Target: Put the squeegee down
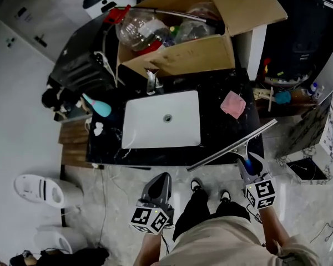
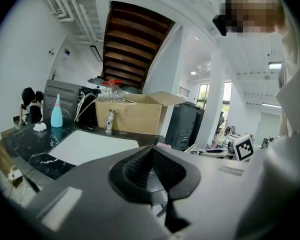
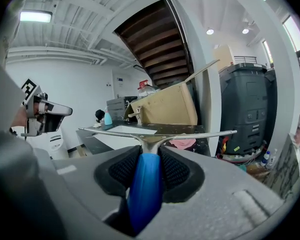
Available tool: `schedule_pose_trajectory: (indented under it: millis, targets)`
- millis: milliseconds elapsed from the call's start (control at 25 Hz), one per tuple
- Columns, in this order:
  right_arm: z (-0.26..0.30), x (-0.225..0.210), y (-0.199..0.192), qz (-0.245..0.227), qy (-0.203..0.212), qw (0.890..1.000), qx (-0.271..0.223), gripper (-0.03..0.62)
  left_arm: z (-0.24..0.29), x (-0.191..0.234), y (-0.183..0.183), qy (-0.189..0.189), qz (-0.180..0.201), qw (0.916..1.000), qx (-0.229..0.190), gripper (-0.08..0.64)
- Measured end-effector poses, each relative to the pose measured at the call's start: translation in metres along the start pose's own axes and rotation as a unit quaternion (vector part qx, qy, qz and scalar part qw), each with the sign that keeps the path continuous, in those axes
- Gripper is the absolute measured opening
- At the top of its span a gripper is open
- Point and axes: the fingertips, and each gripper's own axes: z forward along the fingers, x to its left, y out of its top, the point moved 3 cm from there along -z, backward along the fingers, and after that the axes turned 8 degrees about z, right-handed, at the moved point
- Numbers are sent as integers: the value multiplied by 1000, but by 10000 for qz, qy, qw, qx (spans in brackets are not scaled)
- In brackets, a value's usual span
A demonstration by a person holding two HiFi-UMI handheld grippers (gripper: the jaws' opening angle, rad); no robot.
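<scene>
- The squeegee (image 1: 231, 145), with a blue plastic handle and a long silver metal blade, is off the surface, clamped by its handle in the right gripper (image 1: 247, 165).
- In the right gripper view the jaws press on the blue handle from both sides. The handle runs back between the ribbed black pads, and the blade lies crosswise just past the fingertips.
- From the head view the blade slants over the near right corner of the black marble counter (image 1: 216, 129). Its left end hangs over the floor just off the near edge, and its right end reaches past the counter's right side.
- The left gripper (image 1: 161, 178) is near the counter's front edge, left of the squeegee and well apart from it. Its jaws are together at the tips with nothing between them.
- A white rectangular sink basin (image 1: 161, 118) is set into the counter's middle, and a crumpled pink cloth (image 1: 233, 104) lies to its right, beyond the blade.
- A chrome tap (image 1: 152, 82) stands at the basin's far edge, with a teal bottle (image 1: 97, 105) at the far left.
- An open brown cardboard box (image 1: 180, 57) with clutter inside sits behind the tap.
</scene>
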Motion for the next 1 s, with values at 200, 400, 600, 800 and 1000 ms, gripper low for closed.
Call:
schedule_pose_trajectory:
  millis: [200,400,600,800,1000]
  targets:
    - [26,12,20,100,-399,9992,-10,127,30,43,20,-377,42,9990,-231,15]
    - [45,11,27,57,-809,9966,102,128,57,78,49,-785,172,9946,-650,15]
    - [62,-8,28,239,-1253,9917,152,128,79,102,56,-1093,158,9912,-733,15]
    - [75,-31,22,332,-1694,9845,299,129,91,110,59,-1278,210,9891,-703,15]
    - [95,-40,3,489,-1675,9828,613,129,98,118,54,-1150,118,9918,-549,15]
